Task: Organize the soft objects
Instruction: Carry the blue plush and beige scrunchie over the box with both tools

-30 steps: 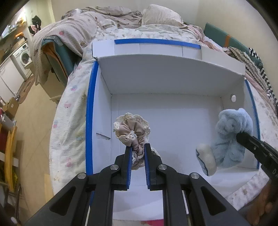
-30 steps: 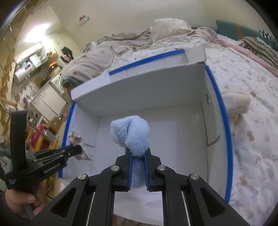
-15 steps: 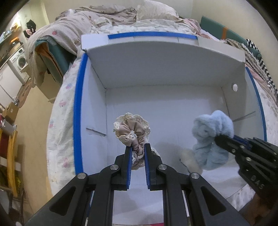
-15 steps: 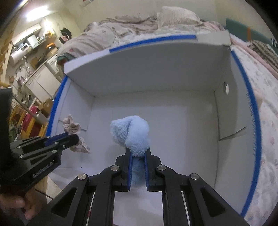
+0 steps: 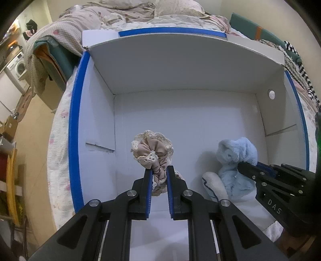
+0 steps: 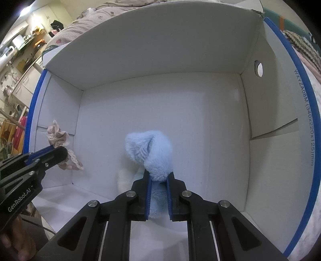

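Note:
My left gripper (image 5: 158, 170) is shut on a beige scrunchie with lace trim (image 5: 152, 148) and holds it inside the white box with blue edges (image 5: 77, 128). My right gripper (image 6: 158, 176) is shut on a fluffy light-blue soft item (image 6: 153, 152) with a white part hanging below it, low inside the same box (image 6: 276, 160). In the left wrist view the blue item (image 5: 236, 156) and the right gripper (image 5: 243, 167) are at the right. In the right wrist view the scrunchie (image 6: 59, 138) and the left gripper (image 6: 62, 151) are at the left.
The box sits on a bed with a floral sheet (image 5: 58, 140). Pillows and crumpled bedding (image 5: 176, 8) lie behind it. Striped fabric (image 5: 305, 74) lies to the right. Floor and furniture are off the bed's left side (image 5: 18, 66).
Both grippers have moved forward and down into the box with their items. The blue item now hangs close to the box floor.

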A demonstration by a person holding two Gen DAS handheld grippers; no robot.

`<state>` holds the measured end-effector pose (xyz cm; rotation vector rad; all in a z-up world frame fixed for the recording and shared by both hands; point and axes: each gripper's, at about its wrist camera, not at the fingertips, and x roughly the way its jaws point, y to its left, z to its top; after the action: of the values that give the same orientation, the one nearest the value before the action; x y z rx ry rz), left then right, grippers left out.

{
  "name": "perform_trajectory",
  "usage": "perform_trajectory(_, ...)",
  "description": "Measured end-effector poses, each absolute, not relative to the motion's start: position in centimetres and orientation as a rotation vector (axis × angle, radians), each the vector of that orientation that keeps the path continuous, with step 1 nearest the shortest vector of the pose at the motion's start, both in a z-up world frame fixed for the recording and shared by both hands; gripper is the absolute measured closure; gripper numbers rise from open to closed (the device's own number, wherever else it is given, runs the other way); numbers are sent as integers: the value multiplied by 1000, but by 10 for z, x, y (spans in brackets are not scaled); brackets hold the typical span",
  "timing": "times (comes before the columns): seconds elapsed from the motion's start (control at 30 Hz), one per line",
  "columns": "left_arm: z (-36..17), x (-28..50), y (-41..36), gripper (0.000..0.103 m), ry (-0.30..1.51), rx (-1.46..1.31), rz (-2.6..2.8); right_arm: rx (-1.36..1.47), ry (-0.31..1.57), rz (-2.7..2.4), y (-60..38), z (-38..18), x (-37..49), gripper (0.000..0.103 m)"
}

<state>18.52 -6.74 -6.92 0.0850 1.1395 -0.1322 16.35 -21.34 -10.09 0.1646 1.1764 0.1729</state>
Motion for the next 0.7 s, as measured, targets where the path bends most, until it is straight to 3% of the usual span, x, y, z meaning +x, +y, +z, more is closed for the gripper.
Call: perform_trajectory(0.7,-69,183,-63,91,1130,69,-107,198,1156,194,-225,-93,157,89)
